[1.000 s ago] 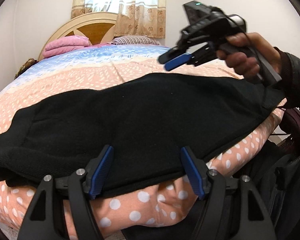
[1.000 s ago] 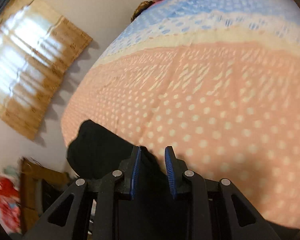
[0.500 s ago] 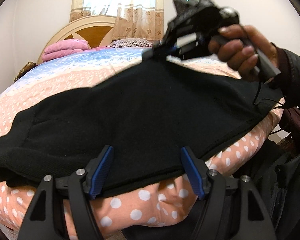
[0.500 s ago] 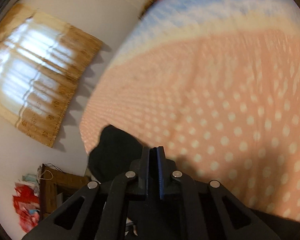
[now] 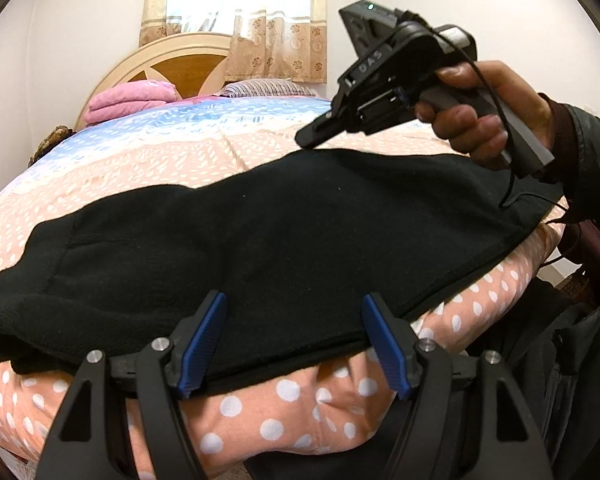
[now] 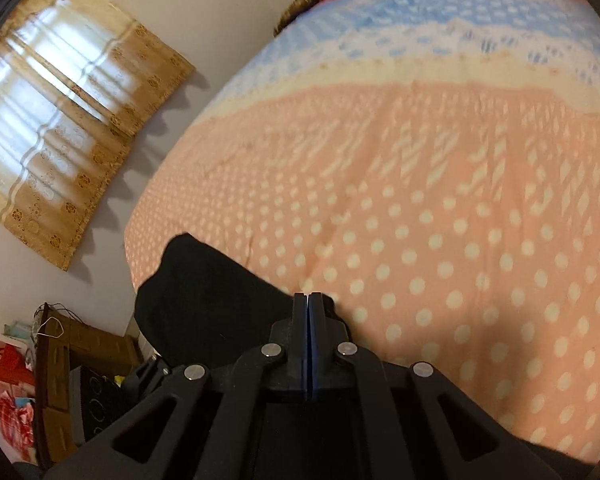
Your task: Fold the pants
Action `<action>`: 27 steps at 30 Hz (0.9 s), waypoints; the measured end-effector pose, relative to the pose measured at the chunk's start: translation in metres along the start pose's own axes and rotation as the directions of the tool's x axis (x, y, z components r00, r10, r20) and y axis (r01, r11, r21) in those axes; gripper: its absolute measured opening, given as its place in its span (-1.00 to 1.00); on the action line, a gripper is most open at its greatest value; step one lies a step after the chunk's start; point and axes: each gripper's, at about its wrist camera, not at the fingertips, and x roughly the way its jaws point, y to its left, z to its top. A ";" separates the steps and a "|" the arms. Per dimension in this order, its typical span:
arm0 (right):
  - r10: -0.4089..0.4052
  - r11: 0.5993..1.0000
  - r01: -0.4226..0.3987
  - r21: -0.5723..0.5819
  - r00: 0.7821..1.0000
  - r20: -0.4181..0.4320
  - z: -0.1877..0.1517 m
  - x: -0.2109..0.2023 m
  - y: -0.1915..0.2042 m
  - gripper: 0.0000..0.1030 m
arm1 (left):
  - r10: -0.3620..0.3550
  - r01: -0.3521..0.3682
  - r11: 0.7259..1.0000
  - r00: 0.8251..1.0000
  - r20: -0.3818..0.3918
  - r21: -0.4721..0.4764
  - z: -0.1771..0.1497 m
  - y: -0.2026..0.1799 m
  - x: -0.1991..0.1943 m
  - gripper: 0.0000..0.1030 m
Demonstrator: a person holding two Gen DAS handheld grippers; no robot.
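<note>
Black pants (image 5: 260, 240) lie spread across the near edge of the bed. My left gripper (image 5: 296, 312) is open, its blue pads over the pants' near hem. My right gripper (image 5: 312, 138) is at the far edge of the pants, with a fold of black cloth lifted to its tip. In the right wrist view the right gripper (image 6: 308, 300) is shut, pads together, on the edge of the pants (image 6: 212, 292).
The bed has a peach polka-dot and blue quilt (image 5: 140, 160), pink folded bedding (image 5: 132, 98), a striped pillow (image 5: 264, 88) and a wooden headboard (image 5: 180, 64). A curtained window (image 6: 60, 120) and cluttered boxes (image 6: 60, 360) stand beside the bed.
The right gripper closed from open to shut on the far edge of the pants and lifted it a little. The left gripper has stayed still and open.
</note>
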 end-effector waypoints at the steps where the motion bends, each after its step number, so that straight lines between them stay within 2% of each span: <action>1: 0.006 1.000 -0.005 0.028 1.000 -0.019 0.001 0.005 -0.005 -0.97 | -0.001 0.001 1.000 1.000 -0.002 0.003 0.000 0.000 0.000 0.42; 3: 0.028 0.995 -0.023 0.099 0.998 -0.050 0.001 0.014 -0.016 -0.97 | -0.002 0.002 1.000 1.000 -0.002 0.007 0.000 0.000 0.000 0.42; 6: 0.023 0.991 -0.016 0.134 0.999 -0.049 0.002 0.018 -0.024 -0.94 | -0.003 0.003 1.000 1.000 0.000 0.009 0.000 -0.001 0.001 0.42; 7: 0.031 0.989 -0.024 0.149 0.999 -0.041 0.001 0.017 -0.027 -0.89 | -0.003 0.003 1.000 1.000 0.001 0.010 -0.001 -0.001 0.002 0.42; 8: 0.031 0.988 -0.025 0.155 0.999 -0.039 0.001 0.018 -0.028 -0.64 | -0.003 0.003 1.000 1.000 0.002 0.010 -0.001 -0.001 0.002 0.42; 9: 0.040 0.986 -0.035 0.161 0.999 -0.033 0.001 0.017 -0.030 -0.52 | -0.003 0.003 1.000 1.000 0.004 0.010 -0.001 -0.001 0.002 0.42; 12: 0.034 0.987 -0.030 0.155 0.999 -0.022 0.001 0.013 -0.030 -0.48 | -0.001 0.000 1.000 1.000 0.007 0.007 -0.002 -0.002 0.001 0.42; 14: 0.023 0.991 -0.019 0.133 0.999 -0.030 0.001 0.015 -0.025 -0.48 | 0.001 -0.001 1.000 1.000 0.008 0.007 -0.002 -0.002 0.001 0.42; 17: -0.022 0.997 0.025 0.075 0.999 -0.036 -0.001 0.017 -0.015 -0.81 | 0.002 -0.002 1.000 1.000 0.008 0.006 -0.003 -0.003 0.000 0.42; 18: -0.034 0.998 0.036 0.058 0.999 -0.028 -0.002 0.016 -0.012 -0.81 | 0.002 -0.002 1.000 1.000 0.006 0.006 -0.003 -0.003 0.000 0.42; 20: -0.108 0.994 0.109 -0.024 0.994 0.012 -0.006 0.004 -0.004 -0.81 | 0.011 -0.011 1.000 1.000 0.002 0.012 -0.001 -0.003 -0.002 0.42; 21: -0.111 0.993 0.112 -0.037 0.994 0.018 -0.008 -0.002 -0.005 -0.79 | 0.022 -0.022 1.000 1.000 -0.002 0.017 0.000 -0.005 -0.003 0.42; 22: -0.116 0.992 0.117 -0.042 0.993 0.022 -0.012 -0.012 -0.008 -0.71 | 0.030 -0.030 0.999 1.000 -0.004 0.019 0.002 -0.007 -0.003 0.42; 24: -0.126 0.991 0.128 -0.038 0.990 0.057 -0.024 -0.041 -0.020 0.08 | 0.043 -0.043 0.999 0.999 -0.003 0.025 0.004 -0.011 -0.005 0.42; 26: -0.104 0.994 0.106 -0.013 0.990 0.094 -0.037 -0.074 -0.037 0.10 | 0.046 -0.047 0.999 0.999 0.006 0.029 0.007 -0.013 -0.008 0.42; 27: -0.114 0.993 0.113 0.017 0.986 0.125 -0.051 -0.106 -0.054 0.10 | 0.041 -0.041 0.999 0.999 0.012 0.026 0.009 -0.015 -0.010 0.42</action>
